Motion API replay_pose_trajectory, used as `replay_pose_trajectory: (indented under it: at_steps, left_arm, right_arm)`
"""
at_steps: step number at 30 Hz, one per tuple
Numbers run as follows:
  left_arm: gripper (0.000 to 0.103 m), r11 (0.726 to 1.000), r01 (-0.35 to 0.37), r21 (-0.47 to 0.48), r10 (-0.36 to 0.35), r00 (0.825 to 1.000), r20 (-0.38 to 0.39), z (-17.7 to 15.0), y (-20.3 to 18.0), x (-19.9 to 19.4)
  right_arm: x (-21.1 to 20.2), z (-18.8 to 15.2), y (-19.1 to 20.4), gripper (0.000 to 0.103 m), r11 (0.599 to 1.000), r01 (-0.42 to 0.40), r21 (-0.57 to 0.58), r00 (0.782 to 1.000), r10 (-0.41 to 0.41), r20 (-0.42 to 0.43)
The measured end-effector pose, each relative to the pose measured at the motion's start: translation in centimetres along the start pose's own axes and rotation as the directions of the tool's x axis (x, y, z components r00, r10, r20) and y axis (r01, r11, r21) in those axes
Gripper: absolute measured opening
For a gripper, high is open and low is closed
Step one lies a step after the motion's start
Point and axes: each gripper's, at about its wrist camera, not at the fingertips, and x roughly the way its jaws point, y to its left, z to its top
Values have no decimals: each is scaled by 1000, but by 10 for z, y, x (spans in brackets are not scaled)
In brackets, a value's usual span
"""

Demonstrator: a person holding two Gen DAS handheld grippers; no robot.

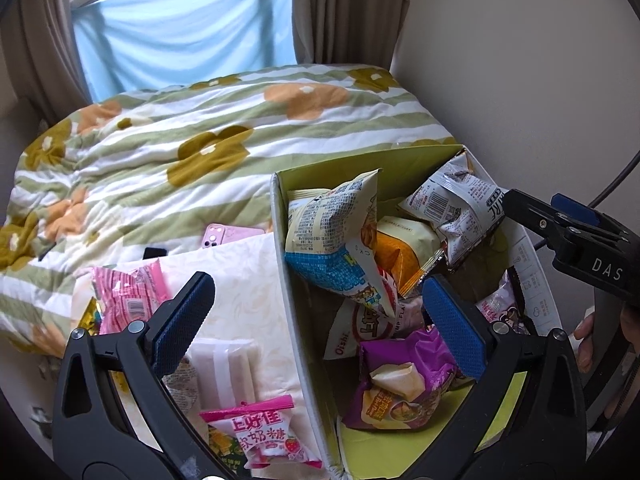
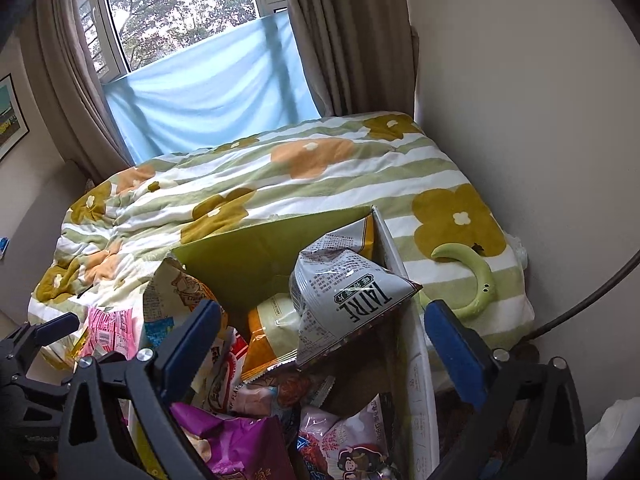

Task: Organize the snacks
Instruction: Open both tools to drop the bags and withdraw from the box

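Both grippers spread wide, fingers grasping nothing. Left gripper point(image 1: 320, 322) straddles cardboard box point(image 1: 298, 344) left wall; right gripper point(image 2: 324, 344) hovers over snack bags point(image 2: 344, 292) piled inside box. Pink candy packet point(image 1: 262, 436) lies outside, left of box.

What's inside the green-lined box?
Box holds snack bags: grey TATRE bag, purple bag, Oishi pack, orange bag. Anything beneath them is covered.
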Motion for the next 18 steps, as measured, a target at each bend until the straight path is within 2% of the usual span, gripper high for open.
replay_pose_trajectory:
  at_steps: [5,10,18]
  left_arm:
    - [103,999,-39,-19,40,999,37,2,-1,-35]
    - [103,995,-82,-58,86,993,77,0,8,-73]
    - [103,984,-132,-117,146,981,127,-38,55,-126]
  right_arm:
    - [-27,3,5,101,1000,-23,-21,1000,23,6]
    - [-58,2,20,101,993,-40,-107,999,43,27]
    - [-91,-13,49,101,982,-105,-155,993,113,44]
